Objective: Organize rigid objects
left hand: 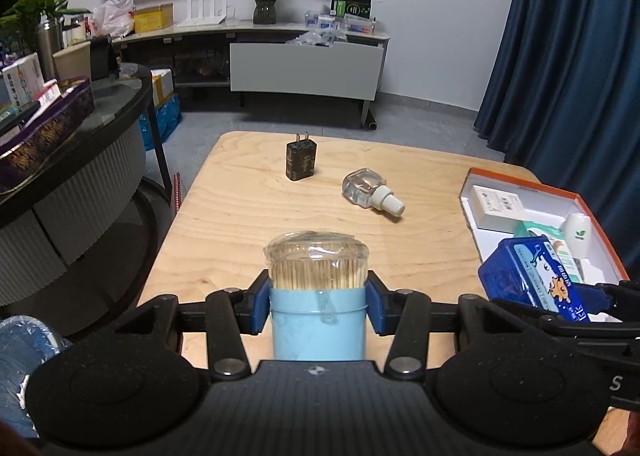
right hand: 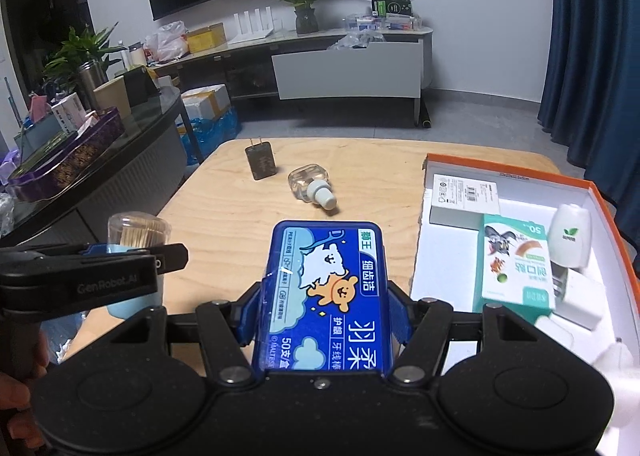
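The left tongs [left hand: 318, 304] are closed on a toothpick jar [left hand: 318, 288], their blue pads pressing its sides just where the pale blue base meets the clear domed lid. The jar stands upright, lifted clear of the counter [left hand: 248, 216]; its lid is packed with wooden toothpicks and a strip of clear tape runs down over lid and base. In the right wrist view the same jar [right hand: 136, 236] shows at the left edge, clamped in the black arm of the left tongs [right hand: 132, 256].

The right tongs [right hand: 326, 308] grip a flat blue floss-pick box [right hand: 326, 292] across its width, one pad on each long side. The box has rounded corners and a printed label with a cartoon bear, a white animal, clouds and Chinese lettering. It is held above the counter [right hand: 224, 208], just left of an open orange-edged box [right hand: 516, 174] with a white interior. In the left wrist view the floss-pick box [left hand: 532, 280] sits tilted in front of the orange-edged box [left hand: 520, 180].

Inside that box lie a white carton, a green-and-white bandage box [right hand: 516, 264] and a small white bottle [right hand: 570, 236] with a green leaf mark.

Farther out on the counter, a clear glass bottle [left hand: 366, 188] with a white cap lies on its side, and beyond it a dark plug adapter [left hand: 300, 160] stands upright with its prongs up, the two near each other but apart.
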The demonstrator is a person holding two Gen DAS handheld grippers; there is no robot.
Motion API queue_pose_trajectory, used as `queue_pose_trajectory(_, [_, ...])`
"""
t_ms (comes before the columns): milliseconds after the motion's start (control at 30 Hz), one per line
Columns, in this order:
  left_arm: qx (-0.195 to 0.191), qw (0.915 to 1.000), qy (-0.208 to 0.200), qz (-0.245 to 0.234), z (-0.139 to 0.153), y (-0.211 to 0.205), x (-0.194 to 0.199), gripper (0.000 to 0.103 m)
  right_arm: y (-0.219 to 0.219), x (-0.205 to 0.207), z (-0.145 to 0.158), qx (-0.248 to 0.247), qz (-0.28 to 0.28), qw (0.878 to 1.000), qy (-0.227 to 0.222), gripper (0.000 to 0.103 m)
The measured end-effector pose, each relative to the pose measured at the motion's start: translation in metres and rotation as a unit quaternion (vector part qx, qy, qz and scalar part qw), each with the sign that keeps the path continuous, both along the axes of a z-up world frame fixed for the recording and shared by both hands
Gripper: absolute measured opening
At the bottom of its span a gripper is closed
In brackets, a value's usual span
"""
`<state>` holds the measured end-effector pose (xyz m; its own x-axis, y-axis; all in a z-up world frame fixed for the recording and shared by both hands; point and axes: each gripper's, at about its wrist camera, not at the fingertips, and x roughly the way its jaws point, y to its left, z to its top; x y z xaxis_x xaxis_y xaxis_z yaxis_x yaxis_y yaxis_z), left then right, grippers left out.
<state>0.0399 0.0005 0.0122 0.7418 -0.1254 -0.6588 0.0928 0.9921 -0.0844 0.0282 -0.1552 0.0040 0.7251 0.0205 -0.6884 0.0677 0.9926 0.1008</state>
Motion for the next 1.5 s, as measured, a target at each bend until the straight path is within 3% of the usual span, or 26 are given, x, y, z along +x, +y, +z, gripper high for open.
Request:
queue_pose_trajectory(600, [0.003, 0.9998, -0.019, -0.001, 0.01, -0.006, -0.029, 0.048, -0.003, -0.039, 0.014, 0.007, -0.004, 1.0, -0.025, 0.074])
queue_pose_trajectory(1500, [-0.006, 0.9996, -0.022, -0.018, 0.014, -0.021, -0.042, 0.048, -0.018, -0.056, 0.023, 0.009, -0.024, 0.999, -0.039, 0.074])
